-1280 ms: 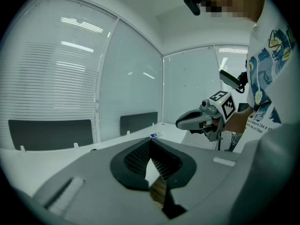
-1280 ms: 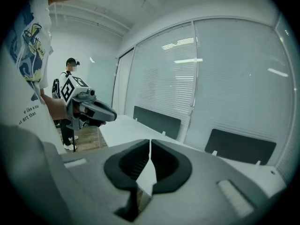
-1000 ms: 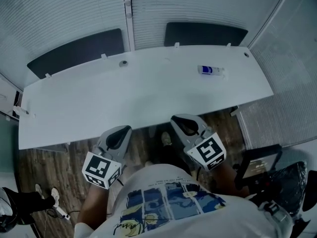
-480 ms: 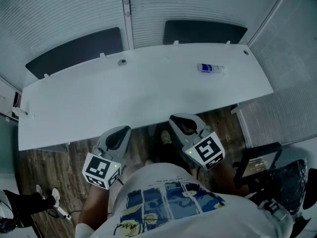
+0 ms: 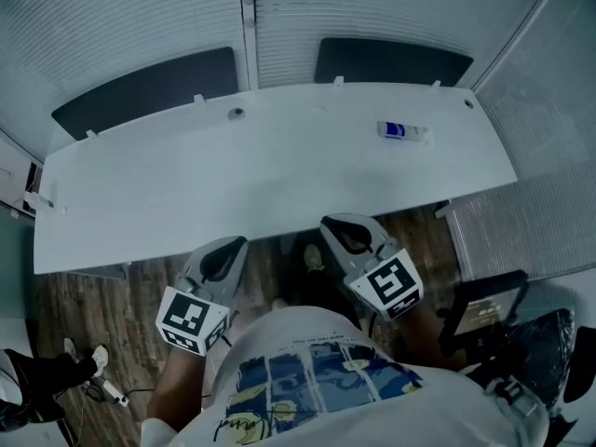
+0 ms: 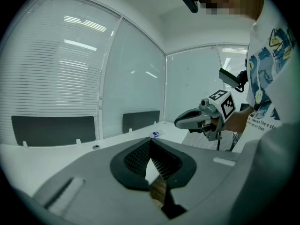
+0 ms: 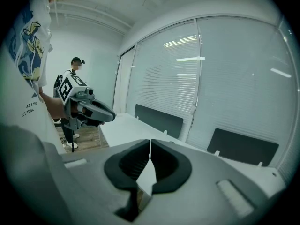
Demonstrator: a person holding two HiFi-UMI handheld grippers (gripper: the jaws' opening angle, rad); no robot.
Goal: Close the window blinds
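- The pale horizontal-slat window blinds hang on the far side of the scene, beyond the desk, and cover the panes from left to right.
- They look fully lowered. I cannot tell whether the slats are tilted completely shut, and no cord or wand stands out.
- Two dark rectangular panels stand along the far edge of the long white desk, just in front of the blinds.
- A small white-and-blue bottle lies far right on the desk.
- The left claw has its jaws together on nothing. It is held at the desk's near edge, well apart from the blinds.
- The right claw is likewise pressed together and empty, beside it.
- As I judge it, any slat-turning left to do calls for a reach across the desk.
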